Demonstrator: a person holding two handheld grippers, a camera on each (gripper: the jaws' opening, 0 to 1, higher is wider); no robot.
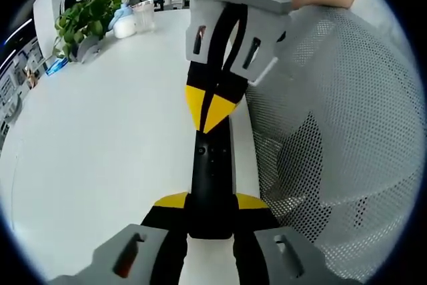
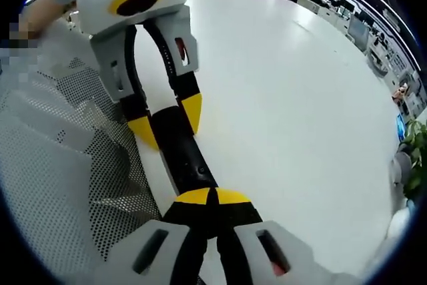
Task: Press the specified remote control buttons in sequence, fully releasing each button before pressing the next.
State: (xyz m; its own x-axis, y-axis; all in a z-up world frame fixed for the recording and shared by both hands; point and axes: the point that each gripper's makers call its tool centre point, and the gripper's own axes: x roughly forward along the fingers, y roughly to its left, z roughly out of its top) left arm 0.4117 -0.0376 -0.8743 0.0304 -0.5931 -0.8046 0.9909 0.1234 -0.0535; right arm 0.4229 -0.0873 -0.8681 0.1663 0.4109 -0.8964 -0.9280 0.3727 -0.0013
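Remote (image 1: 212, 185) clamped by left gripper (image 1: 211, 199) (table (image 1: 100, 138) edge), right gripper (image 2: 212, 196) tips together, pressing its top

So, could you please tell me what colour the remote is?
Black; the remote shows best in the left gripper view.

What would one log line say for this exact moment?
left tool: shut on remote | right tool: shut, tips on remote | surface: white table
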